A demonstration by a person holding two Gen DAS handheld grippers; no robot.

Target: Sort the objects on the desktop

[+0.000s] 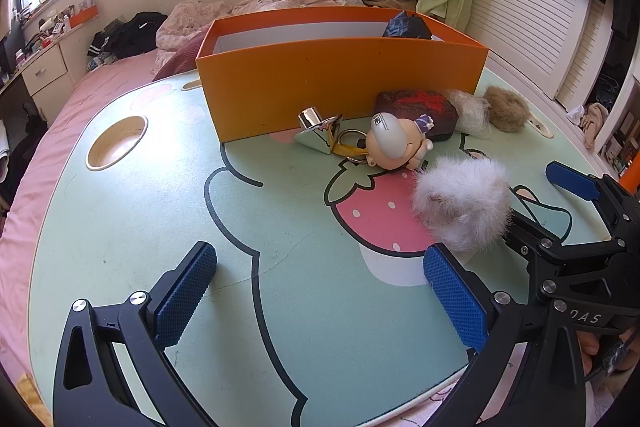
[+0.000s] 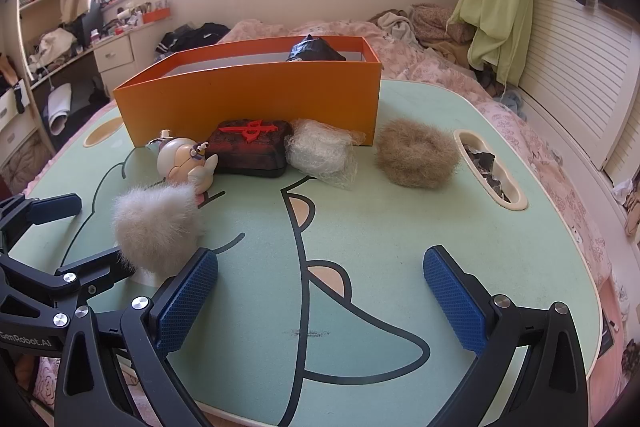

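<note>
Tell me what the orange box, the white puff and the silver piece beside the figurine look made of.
Orange box: likely matte cardboard, with thin flat walls and a white inside. White fluffy puff: long soft fur, probably faux, hairs standing out. Silver piece: polished metal or chromed plastic; it mirrors its surroundings.

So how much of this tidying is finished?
Barely begun. One dark bundle sits in the orange box. Both grippers, left and right, have open, empty jaws. The white pompom, brown pompom, figurine and dark case lie outside.
</note>
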